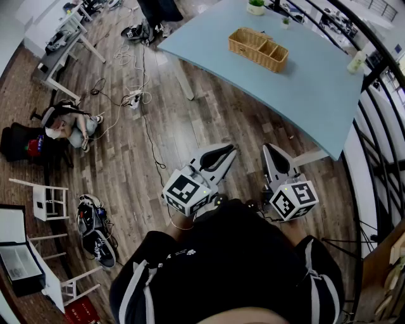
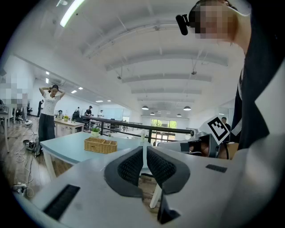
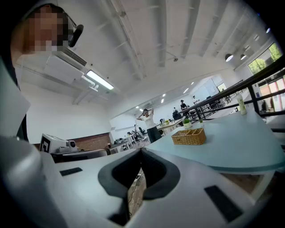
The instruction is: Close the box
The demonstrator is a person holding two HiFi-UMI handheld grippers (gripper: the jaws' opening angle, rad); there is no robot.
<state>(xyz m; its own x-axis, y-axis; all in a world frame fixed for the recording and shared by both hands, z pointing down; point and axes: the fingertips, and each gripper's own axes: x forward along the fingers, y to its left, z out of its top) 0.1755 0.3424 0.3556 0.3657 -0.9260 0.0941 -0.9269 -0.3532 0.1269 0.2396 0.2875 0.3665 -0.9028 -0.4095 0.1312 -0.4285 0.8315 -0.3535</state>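
A woven wicker box [image 1: 258, 49] with open compartments stands on the pale blue table [image 1: 310, 88], far ahead of me. It also shows in the left gripper view [image 2: 100, 145] and the right gripper view [image 3: 189, 136]. I hold both grippers close to my body above the wooden floor, well short of the table. My left gripper [image 1: 229, 149] [image 2: 145, 148] is shut, its dark pads meeting with nothing between them. My right gripper [image 1: 268, 149] [image 3: 141, 150] is also shut and empty, a little to the right of the left one.
Cables and a power strip [image 1: 134, 98] trail over the floor. A person [image 1: 66, 126] sits on the floor at left, near a white stool [image 1: 50, 201]. A bottle [image 1: 356, 61] and a potted plant [image 1: 255, 6] stand on the table. A black railing [image 1: 380, 107] runs along the right.
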